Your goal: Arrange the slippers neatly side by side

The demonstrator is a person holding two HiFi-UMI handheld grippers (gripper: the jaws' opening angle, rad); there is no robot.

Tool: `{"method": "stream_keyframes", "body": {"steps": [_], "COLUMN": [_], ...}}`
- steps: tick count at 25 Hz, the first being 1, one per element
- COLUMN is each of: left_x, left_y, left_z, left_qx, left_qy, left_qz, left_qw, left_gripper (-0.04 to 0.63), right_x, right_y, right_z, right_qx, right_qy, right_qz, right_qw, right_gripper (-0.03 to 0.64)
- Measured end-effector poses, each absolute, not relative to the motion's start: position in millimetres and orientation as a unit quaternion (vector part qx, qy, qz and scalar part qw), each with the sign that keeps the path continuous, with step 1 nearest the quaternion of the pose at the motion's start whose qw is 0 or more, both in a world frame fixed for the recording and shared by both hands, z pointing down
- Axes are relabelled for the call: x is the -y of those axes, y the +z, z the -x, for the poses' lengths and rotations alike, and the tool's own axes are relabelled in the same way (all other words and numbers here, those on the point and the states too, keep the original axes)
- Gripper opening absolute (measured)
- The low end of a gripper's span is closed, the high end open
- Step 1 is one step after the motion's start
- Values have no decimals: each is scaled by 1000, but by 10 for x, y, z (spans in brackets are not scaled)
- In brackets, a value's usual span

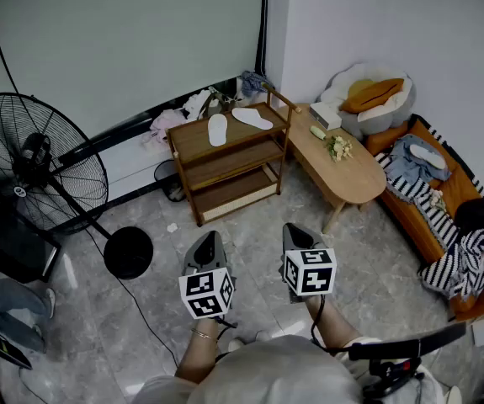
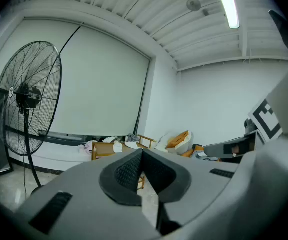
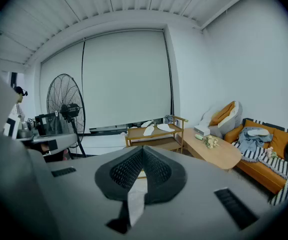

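Note:
Two white slippers lie on the top shelf of a wooden rack (image 1: 193,138) across the room: one slipper (image 1: 217,129) points toward me, the other slipper (image 1: 252,118) lies askew to its right. In the right gripper view both slippers (image 3: 149,130) (image 3: 165,127) show on the rack, well beyond the jaws. My left gripper (image 1: 207,244) and right gripper (image 1: 296,236) hover side by side over the tiled floor, well short of the rack. Both are shut with nothing between their pads (image 2: 142,170) (image 3: 142,165).
A big standing fan (image 1: 35,167) with a round base (image 1: 128,252) stands at the left. A wooden coffee table (image 1: 343,171) sits right of the rack. An orange sofa (image 1: 444,200) with clothes lines the right wall. A cable trails on the floor.

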State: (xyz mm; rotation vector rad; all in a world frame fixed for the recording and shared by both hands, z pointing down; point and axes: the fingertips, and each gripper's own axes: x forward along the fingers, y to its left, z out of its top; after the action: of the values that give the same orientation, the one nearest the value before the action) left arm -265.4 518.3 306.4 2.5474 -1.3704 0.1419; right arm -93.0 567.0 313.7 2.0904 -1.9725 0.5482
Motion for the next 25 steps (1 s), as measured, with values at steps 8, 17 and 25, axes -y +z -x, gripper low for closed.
{"method": "stream_keyframes", "body": {"steps": [8, 17, 25], "left_x": [-5258, -5198, -5076], "left_y": [3160, 3249, 3320], "left_z": [2588, 2437, 2196], "left_qx": [469, 483, 489], "left_qy": [60, 73, 81], "left_qz": [-872, -863, -859], "left_qw": [126, 129, 130], "left_gripper": [17, 17, 17], "right_x": [-5711, -5635, -5501], "right_y": [3212, 3315, 3460], "right_z": [887, 634, 359], "right_qx": [673, 674, 676], "right_qy": [200, 217, 240], "right_qz": [-706, -700, -691], "right_qw": [92, 92, 88], "right_gripper": [34, 34, 34]}}
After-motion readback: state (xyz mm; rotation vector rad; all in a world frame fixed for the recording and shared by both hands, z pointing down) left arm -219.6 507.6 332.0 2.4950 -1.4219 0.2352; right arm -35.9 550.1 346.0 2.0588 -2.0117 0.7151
